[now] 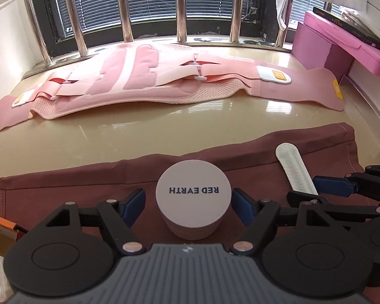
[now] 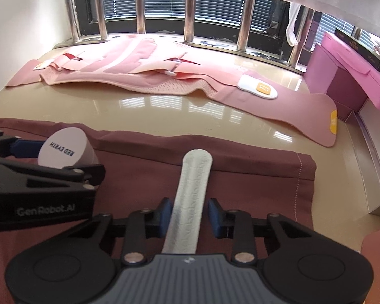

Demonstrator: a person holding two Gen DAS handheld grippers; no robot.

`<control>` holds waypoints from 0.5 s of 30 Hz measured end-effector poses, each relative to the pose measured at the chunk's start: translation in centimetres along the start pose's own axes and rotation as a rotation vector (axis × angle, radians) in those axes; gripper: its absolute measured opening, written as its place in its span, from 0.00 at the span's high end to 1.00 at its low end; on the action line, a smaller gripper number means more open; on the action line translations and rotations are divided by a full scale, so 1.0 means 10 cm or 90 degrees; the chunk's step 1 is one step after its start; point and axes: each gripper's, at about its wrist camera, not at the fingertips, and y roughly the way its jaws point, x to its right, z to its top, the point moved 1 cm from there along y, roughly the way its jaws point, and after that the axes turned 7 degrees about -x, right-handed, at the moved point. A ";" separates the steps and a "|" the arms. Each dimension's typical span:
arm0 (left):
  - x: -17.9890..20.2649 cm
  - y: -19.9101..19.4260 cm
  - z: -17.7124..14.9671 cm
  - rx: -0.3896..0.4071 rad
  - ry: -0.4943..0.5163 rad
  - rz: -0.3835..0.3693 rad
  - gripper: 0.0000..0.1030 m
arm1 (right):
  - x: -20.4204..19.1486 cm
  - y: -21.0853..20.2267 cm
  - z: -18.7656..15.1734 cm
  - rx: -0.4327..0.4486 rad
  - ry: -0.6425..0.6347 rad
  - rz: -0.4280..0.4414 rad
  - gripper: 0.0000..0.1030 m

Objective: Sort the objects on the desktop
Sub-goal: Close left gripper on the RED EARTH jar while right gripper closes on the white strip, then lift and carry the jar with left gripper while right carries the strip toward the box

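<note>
A round jar with a white "RED EARTH" lid (image 1: 193, 198) stands on a maroon cloth (image 1: 88, 185). My left gripper (image 1: 188, 209) is open with the jar between its blue pads, small gaps on both sides. The jar also shows in the right wrist view (image 2: 63, 150). A long white patterned case (image 2: 190, 197) lies on the cloth. My right gripper (image 2: 189, 217) is open and straddles it without touching. The case also shows in the left wrist view (image 1: 295, 171).
A pink fabric belt (image 1: 164, 81) lies spread across the beige counter (image 1: 114, 136) below a barred window. Pink boxes (image 1: 342, 50) stand at the right. An orange-edged item (image 1: 2, 224) sits at the left edge.
</note>
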 end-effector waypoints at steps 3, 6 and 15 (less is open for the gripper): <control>-0.02 0.03 0.00 -0.003 -0.004 0.001 0.28 | -0.01 0.00 0.01 -0.003 0.000 0.006 0.74; -0.04 0.05 -0.01 -0.006 -0.009 -0.005 0.30 | 0.00 0.00 0.01 -0.003 0.009 0.010 0.75; 0.02 0.05 0.00 0.001 0.005 -0.016 0.45 | 0.04 0.01 0.02 -0.007 0.015 0.029 0.76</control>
